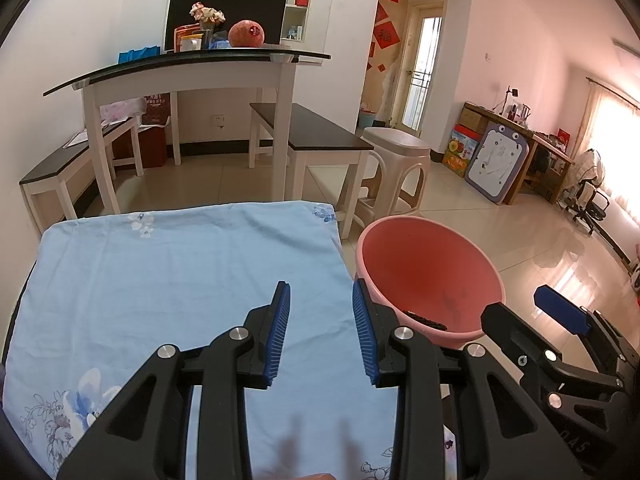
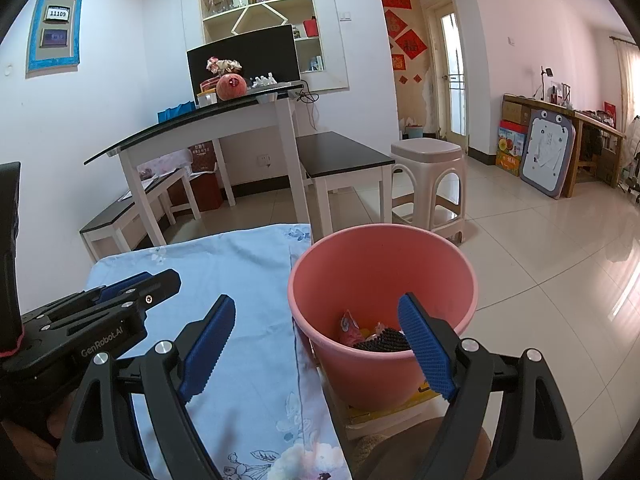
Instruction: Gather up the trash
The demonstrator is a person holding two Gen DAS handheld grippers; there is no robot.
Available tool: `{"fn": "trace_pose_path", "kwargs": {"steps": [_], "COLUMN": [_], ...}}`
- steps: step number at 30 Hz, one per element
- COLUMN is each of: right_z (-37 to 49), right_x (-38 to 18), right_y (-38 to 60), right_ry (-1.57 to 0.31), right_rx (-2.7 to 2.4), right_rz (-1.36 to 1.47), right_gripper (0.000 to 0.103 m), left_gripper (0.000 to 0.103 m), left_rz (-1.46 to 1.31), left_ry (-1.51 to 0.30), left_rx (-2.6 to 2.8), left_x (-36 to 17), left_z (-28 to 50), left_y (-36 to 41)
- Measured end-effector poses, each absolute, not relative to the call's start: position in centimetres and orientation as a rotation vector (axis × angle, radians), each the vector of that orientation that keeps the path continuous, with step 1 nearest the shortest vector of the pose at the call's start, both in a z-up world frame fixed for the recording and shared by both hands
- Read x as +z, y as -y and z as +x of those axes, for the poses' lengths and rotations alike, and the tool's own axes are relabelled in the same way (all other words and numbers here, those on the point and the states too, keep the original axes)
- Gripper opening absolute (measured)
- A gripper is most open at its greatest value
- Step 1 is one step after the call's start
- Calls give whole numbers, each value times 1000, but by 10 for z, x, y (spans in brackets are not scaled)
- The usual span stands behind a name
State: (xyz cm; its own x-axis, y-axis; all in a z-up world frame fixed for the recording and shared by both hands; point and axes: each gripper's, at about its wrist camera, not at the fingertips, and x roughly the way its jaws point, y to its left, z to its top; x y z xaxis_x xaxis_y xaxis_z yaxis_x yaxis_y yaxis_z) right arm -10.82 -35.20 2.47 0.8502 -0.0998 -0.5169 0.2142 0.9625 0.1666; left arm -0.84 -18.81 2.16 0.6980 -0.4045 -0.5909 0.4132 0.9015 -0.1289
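A pink bucket stands on the floor right of a table under a light blue floral cloth. Inside lie a pink wrapper and a dark ribbed item. My right gripper is open and empty, its fingers on either side of the bucket's near rim. My left gripper is open and empty above the cloth, left of the bucket. The right gripper also shows in the left wrist view, and the left gripper in the right wrist view.
A white table with a glass top carries a monitor, flowers and a round fruit. Dark benches and a beige plastic stool stand behind the bucket. Yellow packaging lies under the bucket. Tiled floor stretches right.
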Motion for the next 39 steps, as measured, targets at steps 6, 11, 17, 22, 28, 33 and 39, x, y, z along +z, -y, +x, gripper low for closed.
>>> {"fn": "trace_pose_path", "kwargs": {"steps": [6,11,17,22,28,33,39], "right_z": [-106,-105,-104,-103,-102,-101,-99], "right_x": [20,16,13,10,9,7,6], "right_y": [352,352,354,357,359,359,358], "right_ry": [-531,-536,-536,-541,-545,-551,-554], "right_rx": [-171,-172,-177,-180,-182,-184,-186], "right_rz": [227,232,238,244,250,249,253], "right_gripper": [82,82,82,82,82,82,82], "left_gripper": [33,33,33,33,33,33,33], "left_rz": [14,19,23,33,39,44,46], "left_ry": [-656,-660,-665,-668,-673,-678,-669], "left_rx": [-456,-458,-463,-471,-477,-477,-474], "left_x": [22,21,20,18,15,12,11], "left_z": [-9,-8,-5,-3,1,3,2], "left_y": [189,189,190,193,195,197,198]}}
